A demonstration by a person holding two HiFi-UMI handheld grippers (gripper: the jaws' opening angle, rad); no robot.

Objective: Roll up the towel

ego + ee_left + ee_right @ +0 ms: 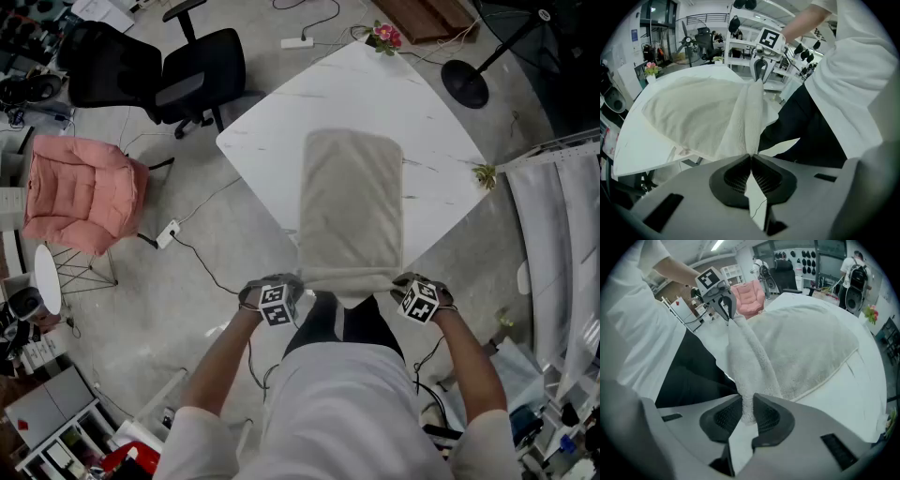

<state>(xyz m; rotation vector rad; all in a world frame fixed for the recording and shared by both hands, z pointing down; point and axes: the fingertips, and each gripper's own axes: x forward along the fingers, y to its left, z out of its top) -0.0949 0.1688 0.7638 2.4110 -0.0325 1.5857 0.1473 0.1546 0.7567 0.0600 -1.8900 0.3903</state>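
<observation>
A beige towel (352, 206) lies lengthwise on the white table (272, 122), its near edge hanging over the corner closest to me. My left gripper (296, 284) pinches the near left corner of the towel (750, 117); its jaws meet tightly on the cloth. My right gripper (397, 283) grips the near right corner of the towel (750, 362), a thick fold caught between its pads. The near edge is stretched between the two grippers and raised a little off the table. In each gripper view the other gripper (761, 70) (725, 308) shows at the far end of that edge.
A pink padded chair (80, 192) and black office chairs (187, 75) stand left of the table. A pink flower (384, 36) sits at the far table corner, a small plant (485, 174) at the right corner. Cables and a power strip (167, 234) lie on the floor.
</observation>
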